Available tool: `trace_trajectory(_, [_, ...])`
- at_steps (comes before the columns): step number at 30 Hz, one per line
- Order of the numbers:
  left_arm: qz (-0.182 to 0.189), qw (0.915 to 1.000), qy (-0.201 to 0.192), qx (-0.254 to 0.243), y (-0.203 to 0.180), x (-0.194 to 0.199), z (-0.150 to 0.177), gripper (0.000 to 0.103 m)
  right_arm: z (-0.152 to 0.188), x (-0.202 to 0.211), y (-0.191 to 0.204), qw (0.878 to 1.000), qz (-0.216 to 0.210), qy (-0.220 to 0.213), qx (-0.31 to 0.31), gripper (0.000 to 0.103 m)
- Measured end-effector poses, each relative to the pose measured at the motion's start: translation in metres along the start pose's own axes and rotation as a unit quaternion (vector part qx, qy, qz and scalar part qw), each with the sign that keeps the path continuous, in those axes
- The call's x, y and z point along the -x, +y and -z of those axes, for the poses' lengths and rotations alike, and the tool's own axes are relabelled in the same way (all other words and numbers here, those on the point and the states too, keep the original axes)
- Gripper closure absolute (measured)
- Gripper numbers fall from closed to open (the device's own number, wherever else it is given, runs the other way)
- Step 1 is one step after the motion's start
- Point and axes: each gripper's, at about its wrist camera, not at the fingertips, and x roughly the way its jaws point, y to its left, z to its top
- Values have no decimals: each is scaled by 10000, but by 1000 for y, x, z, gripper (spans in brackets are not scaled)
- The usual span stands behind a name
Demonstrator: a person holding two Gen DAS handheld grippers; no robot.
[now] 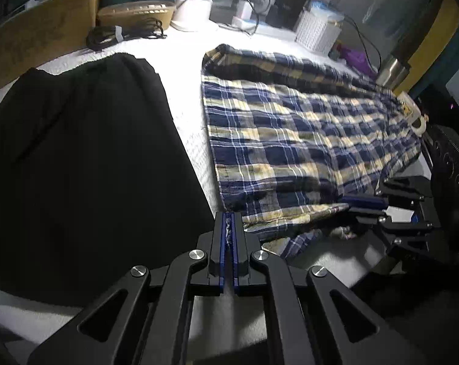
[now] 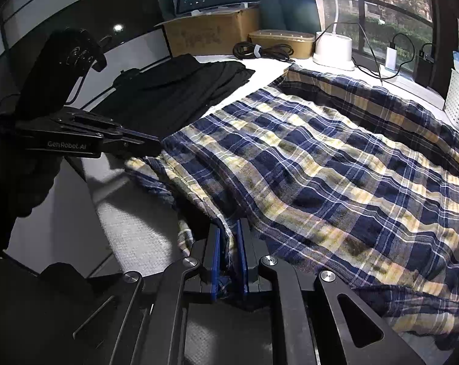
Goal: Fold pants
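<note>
Dim, window [image 2: 381,6] backlight, fisheye-warped edges, dark vignette, slight blur.

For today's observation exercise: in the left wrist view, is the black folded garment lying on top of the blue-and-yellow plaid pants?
No, the black folded garment lies beside the blue-and-yellow plaid pants, with a strip of white table covering between them.

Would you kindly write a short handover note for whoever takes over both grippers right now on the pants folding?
Left gripper: shut on the near hem of the plaid pants, at their near-left corner.
Right gripper: shut on the same near edge, further to the right.
The plaid pants lie spread lengthwise on the white table cover, far end towards the window. Black clothing lies to their left, apart from them.
Done: both near-edge grips are taken.
Left: probably carry the near edge over to the far end to fold, then release and smooth.
</note>
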Motion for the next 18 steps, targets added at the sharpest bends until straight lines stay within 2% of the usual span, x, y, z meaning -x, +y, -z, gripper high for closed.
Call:
trace_trajectory(2, [-43, 9998, 68, -202, -6, 8, -3, 100, 1, 3, 0, 10000, 2, 6, 66, 92])
trace_trajectory(6, [-359, 9986, 91, -376, -5, 21, -13, 100, 8, 19, -3, 9999, 85, -43, 73, 89])
trace_trajectory(7, [-414, 9985, 48, -358, -1, 25, -17, 100, 9, 24, -5, 9999, 132, -86, 52, 76])
trace_trajectory(8, [-449, 9984, -9, -335, 1, 28, -21, 100, 9, 29, -9, 9997, 178, -136, -8, 44])
trace_trajectory(9, [-474, 9984, -75, -302, 4, 30, -27, 99, 8, 34, -14, 9996, 208, -176, -81, 25])
trace_trajectory(10, [-499, 9982, -150, -281, 6, 31, -34, 92, 8, 39, -20, 9992, 247, -246, -173, 2])
trace_trajectory(11, [-519, 9980, -222, -278, 6, 31, -41, 74, 7, 46, -28, 9985, 298, -356, -276, 1])
trace_trajectory(13, [-520, 9973, -426, -281, 5, 27, -59, 60, 6, 54, -41, 9973, 448, -423, -392, 1])
trace_trajectory(15, [-427, 9971, -537, -323, 3, 17, -80, 60, 2, 61, -58, 9943, 763, -505, -541, 1])
trace_trajectory(18, [-442, 9960, -572, -533, -5, -3, -106, 60, -1, 70, -82, 9903, 962, -636, -774, 1])
